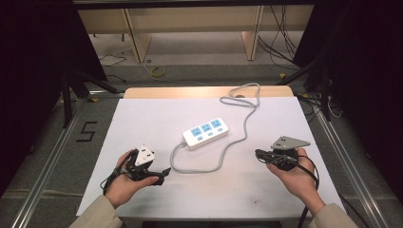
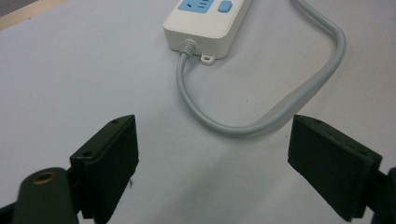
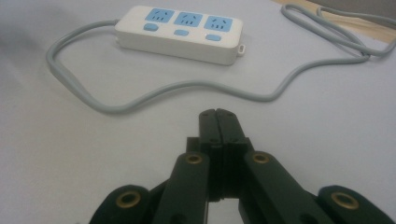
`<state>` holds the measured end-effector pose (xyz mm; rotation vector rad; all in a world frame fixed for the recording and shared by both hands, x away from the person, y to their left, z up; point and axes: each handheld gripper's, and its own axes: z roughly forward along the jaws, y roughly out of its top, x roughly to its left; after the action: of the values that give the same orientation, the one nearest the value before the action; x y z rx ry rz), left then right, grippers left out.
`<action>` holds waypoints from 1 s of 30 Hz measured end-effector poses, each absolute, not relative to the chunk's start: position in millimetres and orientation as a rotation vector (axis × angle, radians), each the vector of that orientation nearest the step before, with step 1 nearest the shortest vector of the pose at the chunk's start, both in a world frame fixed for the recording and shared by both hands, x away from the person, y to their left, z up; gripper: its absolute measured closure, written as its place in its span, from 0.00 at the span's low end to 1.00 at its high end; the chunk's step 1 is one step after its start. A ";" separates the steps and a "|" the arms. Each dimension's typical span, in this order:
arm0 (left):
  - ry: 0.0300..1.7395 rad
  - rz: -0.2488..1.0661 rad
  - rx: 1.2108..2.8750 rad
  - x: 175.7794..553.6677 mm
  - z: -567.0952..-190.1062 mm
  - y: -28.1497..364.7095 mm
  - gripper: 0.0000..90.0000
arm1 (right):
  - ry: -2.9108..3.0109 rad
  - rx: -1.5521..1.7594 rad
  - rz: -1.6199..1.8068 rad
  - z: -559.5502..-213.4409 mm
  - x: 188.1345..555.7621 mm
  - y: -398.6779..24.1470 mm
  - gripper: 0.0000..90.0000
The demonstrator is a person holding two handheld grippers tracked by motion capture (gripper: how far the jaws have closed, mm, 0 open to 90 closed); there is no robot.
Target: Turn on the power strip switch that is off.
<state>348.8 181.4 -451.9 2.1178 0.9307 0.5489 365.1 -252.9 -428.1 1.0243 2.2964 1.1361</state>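
Observation:
A white power strip (image 1: 205, 131) with three blue sockets lies near the middle of the white table (image 1: 142, 118); its grey cable (image 1: 223, 156) loops toward me and then runs off to the far edge. The strip (image 2: 205, 21) and its cable loop (image 2: 280, 112) lie ahead of my left gripper (image 2: 212, 163), whose jaws stand wide apart with nothing between them. In the high view that left gripper (image 1: 159, 175) sits at the front left, held in a hand. My right gripper (image 1: 260, 155) is at the front right, pointing at the strip. Its jaws (image 3: 218, 123) are pressed together and empty, short of the cable (image 3: 187, 88) and the strip (image 3: 180, 32).
The cable coils (image 1: 242, 97) near the table's wooden far edge (image 1: 204, 91). Metal rails (image 1: 347, 161) run along both sides of the table. Black cables trail from both grippers over the front edge.

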 end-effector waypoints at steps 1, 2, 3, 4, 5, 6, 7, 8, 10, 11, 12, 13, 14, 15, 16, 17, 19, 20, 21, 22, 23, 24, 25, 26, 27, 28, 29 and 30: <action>0.931 0.548 2.117 348.7 -451.9 181.2 0.18 | 2.298 1.020 1.135 -428.2 366.0 -252.2 1.00; 0.928 0.549 2.119 348.9 -451.8 181.3 0.18 | 2.298 1.020 1.135 -428.2 366.0 -252.2 1.00; 0.928 0.550 2.119 348.9 -451.8 181.2 0.18 | 2.297 1.023 1.134 -428.1 366.7 -251.3 1.00; 0.928 0.550 2.120 348.8 -451.7 181.2 0.18 | 2.299 1.025 1.134 -427.8 367.4 -250.6 1.00; 0.928 0.549 2.121 348.8 -451.7 181.2 0.18 | 2.299 1.025 1.133 -427.6 368.1 -250.0 1.00; 0.928 0.550 2.121 348.7 -451.7 181.1 0.18 | 2.300 1.024 1.133 -427.4 368.8 -249.5 1.00; 0.928 0.550 2.121 348.7 -451.8 181.1 0.18 | 2.300 1.023 1.132 -427.2 369.5 -249.1 1.00; 0.928 0.550 2.121 348.7 -451.7 181.1 0.18 | 2.304 1.025 1.128 -427.0 370.6 -248.3 1.00; 0.928 0.549 2.121 348.7 -451.7 181.2 0.18 | 2.308 1.027 1.127 -427.0 371.2 -247.9 1.00; 0.928 0.550 2.121 348.8 -451.7 181.2 0.18 | 2.310 1.028 1.127 -427.1 371.8 -247.4 1.00; 0.928 0.550 2.121 348.8 -451.8 181.1 0.18 | 2.311 1.029 1.125 -427.1 372.4 -246.9 1.00; 0.928 0.550 2.121 348.8 -451.8 181.1 0.18 | 2.317 1.030 1.121 -426.8 373.6 -245.9 1.00; 0.928 0.550 2.122 348.8 -451.7 181.1 0.18 | 2.317 1.030 1.121 -426.8 373.6 -245.9 1.00; 0.928 0.550 2.122 348.7 -451.7 181.0 0.18 | 2.316 1.031 1.123 -426.8 374.1 -245.3 1.00; 0.928 0.549 2.122 348.7 -451.7 181.0 0.18 | 2.318 1.033 1.122 -426.7 374.6 -244.6 1.00; 0.927 0.549 2.123 348.7 -451.7 181.1 0.18 | 2.319 1.028 1.121 -426.6 375.4 -244.1 1.00; 0.928 0.549 2.121 348.7 -451.7 181.1 0.18 | 2.322 1.030 1.120 -426.3 376.3 -242.8 1.00; 0.927 0.549 2.122 348.7 -451.7 181.1 0.18 | 2.323 1.032 1.120 -426.2 376.8 -242.1 1.00; 0.927 0.549 2.122 348.7 -451.7 181.1 0.18 | 2.324 1.031 1.120 -426.2 377.3 -241.5 1.00; 0.927 0.549 2.122 348.7 -451.8 181.0 0.18 | 2.327 1.031 1.119 -426.1 377.8 -240.9 1.00; 0.928 0.549 2.122 348.7 -451.7 181.0 0.18 | 2.328 1.031 1.120 -426.2 378.3 -240.3 1.00; 0.928 0.549 2.122 348.7 -451.7 181.0 0.18 | 2.329 1.030 1.119 -426.3 378.8 -239.8 1.00; 0.927 0.549 2.121 348.6 -451.7 181.0 0.18 | 2.329 1.028 1.118 -426.2 379.3 -239.4 1.00; 0.927 0.549 2.122 348.6 -451.6 181.0 0.18 | 2.329 1.033 1.119 -426.1 379.7 -238.7 1.00; 0.927 0.549 2.123 348.6 -451.7 181.0 0.18 | 2.330 1.030 1.119 -425.9 380.2 -238.4 1.00; 0.928 0.550 2.122 348.6 -451.7 180.9 0.18 | 2.329 1.027 1.118 -425.7 380.8 -238.0 1.00; 0.928 0.550 2.121 348.6 -451.7 181.0 0.18 | 2.329 1.030 1.118 -425.4 381.1 -237.4 1.00; 0.930 0.549 2.119 348.4 -451.7 180.9 0.18 | 2.329 1.030 1.119 -425.1 381.7 -236.9 1.00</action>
<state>348.4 180.9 -451.7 2.1194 0.9300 0.5487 381.7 -236.9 -425.1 1.0298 2.3288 1.1190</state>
